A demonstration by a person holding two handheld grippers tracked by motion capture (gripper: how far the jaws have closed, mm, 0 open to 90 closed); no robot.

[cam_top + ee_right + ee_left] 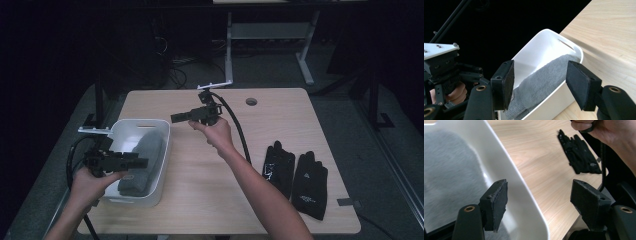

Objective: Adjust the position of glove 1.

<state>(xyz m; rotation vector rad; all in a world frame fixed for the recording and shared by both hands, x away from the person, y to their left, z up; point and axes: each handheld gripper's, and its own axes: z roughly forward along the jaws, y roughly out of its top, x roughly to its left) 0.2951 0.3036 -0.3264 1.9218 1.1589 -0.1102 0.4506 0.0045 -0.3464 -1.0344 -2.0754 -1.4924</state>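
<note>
White plastic, rounded at its corners, the rectangular bin (162, 150) sits at the lower left of the high view, on the left edge of the pale wooden table (210, 175). Inside it lies a folded grey knitted cloth (145, 162), stretched along the bin's length and covering most of the floor; a slot handle is cut into the far end wall. Over the bin's near left corner hovers the left hand-held gripper (142, 162), its jaws spread with nothing between the pads. In the left gripper view those pads straddle the bin's (524, 192) wall, apart from it. Near the middle of the high view the right hand-held gripper (173, 118) points left toward the bin, jaws likewise spread and empty. At the lower right, a pair of black fabric gloves (295, 177) lies flat on the table, well apart from the bin.
</note>
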